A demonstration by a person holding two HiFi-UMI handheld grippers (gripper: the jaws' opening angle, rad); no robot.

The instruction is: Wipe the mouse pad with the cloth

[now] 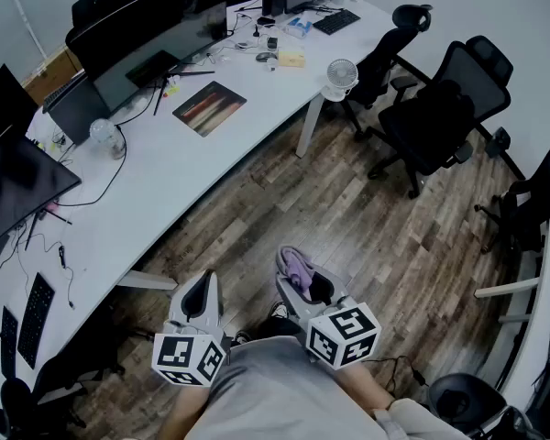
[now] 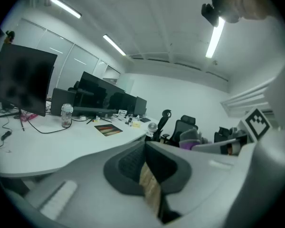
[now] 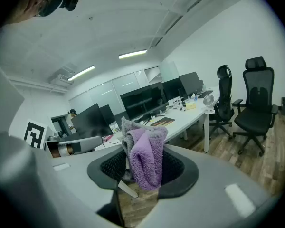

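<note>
White desk (image 1: 165, 180) curves well ahead of both grippers, with the mouse pad (image 1: 209, 107) flat on it, far forward-left of the right gripper (image 1: 298, 278). Right jaws are clamped on the purple cloth (image 1: 298, 265); the left gripper (image 1: 202, 302) is closed on nothing. Step in hand is judged to be the approach — next, carry the cloth forward over the desk edge and lower it flat onto the pad.

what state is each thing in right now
left gripper: shut, empty
right gripper: shut on the cloth
cloth: bunched up, clamped between the right gripper's jaws
mouse pad: flat on the desk, nothing on it
monitor: screen dark
chair: empty
</note>
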